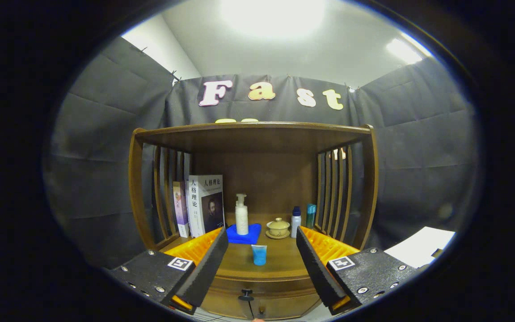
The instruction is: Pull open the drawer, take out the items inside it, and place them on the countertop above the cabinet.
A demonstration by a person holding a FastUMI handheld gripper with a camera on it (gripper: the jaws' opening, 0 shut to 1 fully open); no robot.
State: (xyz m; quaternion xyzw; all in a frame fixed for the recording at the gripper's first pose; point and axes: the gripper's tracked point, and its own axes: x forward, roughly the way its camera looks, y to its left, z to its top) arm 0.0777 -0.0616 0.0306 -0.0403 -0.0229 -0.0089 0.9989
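Facing a wooden cabinet (pixel 257 179) head-on, the gripper (pixel 262 261) hangs with its two fingers spread wide and nothing between them, the gap framing the front of the countertop (pixel 280 264). A small blue cup (pixel 259 255) stands upright near the countertop's front edge, about midway between the fingers and just beyond their tips. Below that edge lies the drawer (pixel 280 297), its front flush with the cabinet and so not pulled out; a dark knob (pixel 246 294) sticks out of the drawer front, low between the fingers. What the drawer holds cannot be seen. Farther back on the countertop, a blue pad (pixel 254 235) lies toward the rear, and a white pump bottle (pixel 241 215) stands upright on it. Just right of the pad sits a small lidded tea bowl (pixel 278 226) on its saucer. Near the back right corner a white bottle with a dark cap (pixel 296 221) stands beside a teal bottle (pixel 311 215), the two close together, hard by the right slatted side. At the back left corner, books (pixel 200 205) stand upright against the left slats. A wooden top shelf (pixel 253 130) roofs the open compartment. Outside the cabinet, to the right of the right finger, a white sheet (pixel 420 251) lies flat.
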